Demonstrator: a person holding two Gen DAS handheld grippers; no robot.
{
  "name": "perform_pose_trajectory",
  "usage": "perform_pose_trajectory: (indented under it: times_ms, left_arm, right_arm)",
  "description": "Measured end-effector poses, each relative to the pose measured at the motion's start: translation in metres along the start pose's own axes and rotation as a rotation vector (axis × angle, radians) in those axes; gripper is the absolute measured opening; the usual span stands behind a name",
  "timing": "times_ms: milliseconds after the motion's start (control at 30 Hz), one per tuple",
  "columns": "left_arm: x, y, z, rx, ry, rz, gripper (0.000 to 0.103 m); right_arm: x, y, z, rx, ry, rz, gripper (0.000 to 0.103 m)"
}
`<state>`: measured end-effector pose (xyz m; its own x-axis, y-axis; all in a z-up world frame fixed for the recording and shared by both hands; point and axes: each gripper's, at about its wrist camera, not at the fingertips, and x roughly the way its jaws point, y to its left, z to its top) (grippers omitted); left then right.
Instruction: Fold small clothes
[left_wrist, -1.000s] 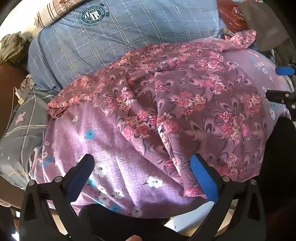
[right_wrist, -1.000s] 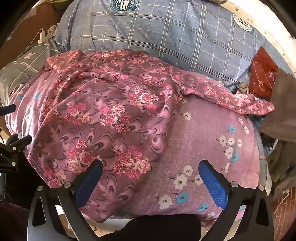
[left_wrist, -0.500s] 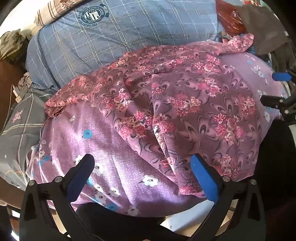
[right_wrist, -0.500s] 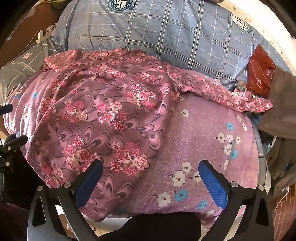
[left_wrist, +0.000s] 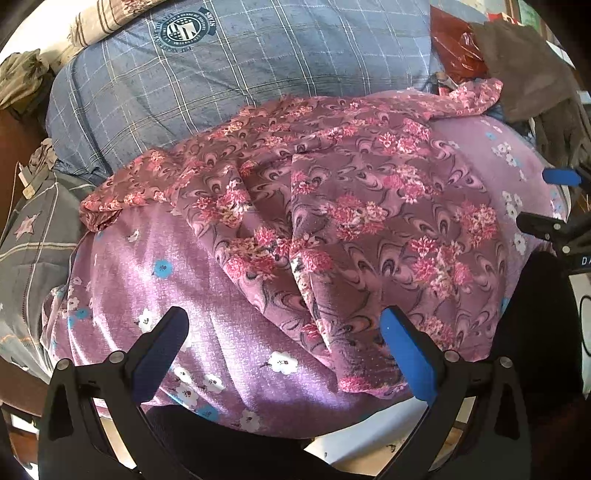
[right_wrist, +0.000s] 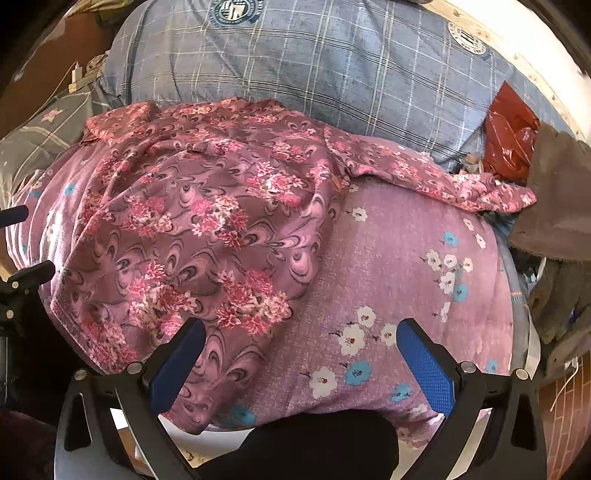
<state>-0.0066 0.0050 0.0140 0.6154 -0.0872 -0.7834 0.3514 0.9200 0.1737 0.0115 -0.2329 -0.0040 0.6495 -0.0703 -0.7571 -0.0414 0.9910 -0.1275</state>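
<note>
Clothing first: a pink flowered garment (left_wrist: 354, 221) lies spread and rumpled over a purple blanket (left_wrist: 221, 325) printed with small white and blue flowers. Its 2 sleeves reach out to either side along the far edge, next to a blue checked pillow (left_wrist: 258, 66) with a round badge printed on it. In the right wrist view the garment (right_wrist: 207, 229) covers the left part of the blanket (right_wrist: 406, 266), and its near hem hangs over the blanket's front edge.

The left gripper (left_wrist: 284, 343) hovers above the near hem with its 2 blue fingers spread wide, grasping nothing. The right gripper (right_wrist: 303, 358) is likewise released, its fingers wide apart over the garment's lower corner and the bare blanket beside it.

A red plastic bag (right_wrist: 513, 140) sits at the far right, just beside a brown cloth (right_wrist: 561, 206). A grey star-patterned cloth (left_wrist: 29, 236) lies at the left.
</note>
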Motion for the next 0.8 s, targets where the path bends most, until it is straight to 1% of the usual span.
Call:
perform_pose_trajectory:
  times_ms: [100, 267, 500, 800]
  left_arm:
    - [-0.004, 0.002, 0.002, -0.023, -0.009, -0.023, 0.103]
    - [-0.011, 0.001, 0.001, -0.034, -0.037, -0.034, 0.103]
    - [-0.012, -0.002, -0.004, -0.036, -0.035, -0.039, 0.103]
    - [-0.006, 0.004, -0.008, -0.069, -0.013, -0.05, 0.103]
  right_arm:
    - [-0.007, -0.005, -0.001, 0.025, -0.019, 0.0, 0.103]
    - [-0.019, -0.01, -0.001, 0.046, -0.047, -0.009, 0.103]
    - [-0.021, -0.007, -0.005, 0.044, -0.047, -0.016, 0.103]
    - [-0.02, -0.006, -0.007, 0.044, -0.043, -0.031, 0.103]
